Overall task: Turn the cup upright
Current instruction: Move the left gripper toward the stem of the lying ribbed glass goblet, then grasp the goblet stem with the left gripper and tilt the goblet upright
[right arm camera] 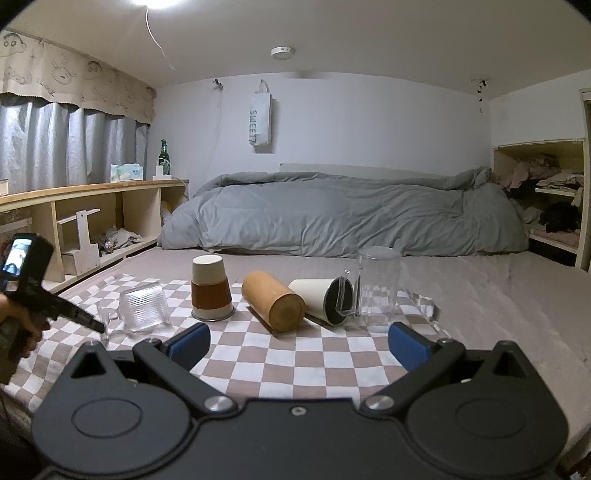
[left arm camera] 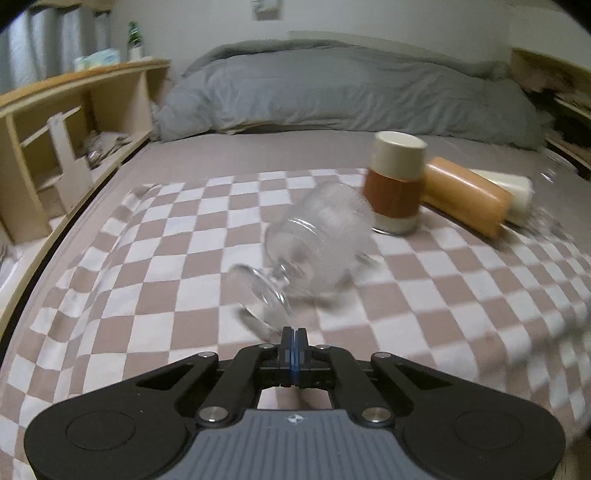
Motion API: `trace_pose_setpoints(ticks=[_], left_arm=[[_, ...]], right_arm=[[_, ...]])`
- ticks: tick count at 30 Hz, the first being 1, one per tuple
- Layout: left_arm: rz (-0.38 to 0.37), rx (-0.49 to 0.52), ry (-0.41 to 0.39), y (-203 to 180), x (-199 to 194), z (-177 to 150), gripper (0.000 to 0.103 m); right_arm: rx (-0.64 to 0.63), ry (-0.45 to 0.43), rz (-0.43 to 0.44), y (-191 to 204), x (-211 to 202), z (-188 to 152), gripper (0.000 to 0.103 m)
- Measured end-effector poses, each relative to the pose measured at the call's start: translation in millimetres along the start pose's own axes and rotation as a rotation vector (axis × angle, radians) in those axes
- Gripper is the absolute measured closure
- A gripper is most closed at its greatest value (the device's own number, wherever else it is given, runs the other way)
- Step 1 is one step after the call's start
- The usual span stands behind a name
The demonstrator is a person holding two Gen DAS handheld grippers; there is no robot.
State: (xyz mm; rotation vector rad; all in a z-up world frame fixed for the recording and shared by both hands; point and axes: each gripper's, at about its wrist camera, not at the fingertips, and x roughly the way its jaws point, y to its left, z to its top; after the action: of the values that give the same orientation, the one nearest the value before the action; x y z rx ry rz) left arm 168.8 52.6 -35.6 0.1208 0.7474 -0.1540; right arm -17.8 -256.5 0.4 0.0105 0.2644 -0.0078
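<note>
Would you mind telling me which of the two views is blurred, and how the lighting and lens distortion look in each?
Left wrist view: motion blur smears the glass goblet and the checked cloth, while the left gripper stays sharp; light is dim and even. Right wrist view: crisp throughout, a ceiling lamp blown out at the top edge. Both views: fisheye bending and dark corners.
</note>
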Motion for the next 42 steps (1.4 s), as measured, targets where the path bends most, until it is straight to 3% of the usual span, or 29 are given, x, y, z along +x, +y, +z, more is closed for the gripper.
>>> trace_pose_setpoints(ticks=[5,8,9,14,18,22,24,28,33,38,42], left_arm=[[0.039,0.082,-0.044,-6.5,-8.8,3.2,0.094],[0.039,0.15,-0.05,-6.4,-7.2,20.8,0.065],[0.036,0.189,-0.044,-8.0,-5.2,27.5,0.061],[0.067,0.473,0.051,-26.6,17.6,61.0,0.051],[0.082,0.578,0.172,-30.7,46.3,74.5,0.051],[0.052,0.573,0.27,-25.5,69.1,71.9,0.054],[0.035,0.566,0.272,-21.9,70.7,64.6,0.083],[0.017,0.523,0.259,-15.4,65.6,60.2,0.084],[0.0,0.453,0.302,-0.6,57.7,58.9,0.085],[-0.021,0.352,0.347,24.4,41.0,49.2,0.086],[-0.042,0.23,0.331,41.5,29.4,39.4,0.085]], right_arm=[[0.001,-0.002,0.0,-0.7,-1.2,-0.1,0.0],[0.0,-0.002,0.005,-0.7,-1.9,0.1,0.0],[-0.003,-0.001,0.006,-0.8,-1.9,-0.1,0.0],[-0.003,0.005,-0.002,-2.6,-2.7,1.3,0.0],[0.001,0.005,0.006,-3.1,-3.2,2.4,0.0],[0.0,0.007,0.01,-3.9,-2.4,3.2,0.0],[-0.001,0.01,0.008,-3.5,-2.2,3.0,0.0],[-0.001,0.024,0.005,-4.1,0.6,2.3,0.0],[-0.002,0.035,0.018,0.6,4.7,1.4,0.0],[-0.017,0.046,0.027,7.3,9.9,0.3,0.0],[-0.019,0.075,0.051,11.9,16.6,0.1,0.0]])
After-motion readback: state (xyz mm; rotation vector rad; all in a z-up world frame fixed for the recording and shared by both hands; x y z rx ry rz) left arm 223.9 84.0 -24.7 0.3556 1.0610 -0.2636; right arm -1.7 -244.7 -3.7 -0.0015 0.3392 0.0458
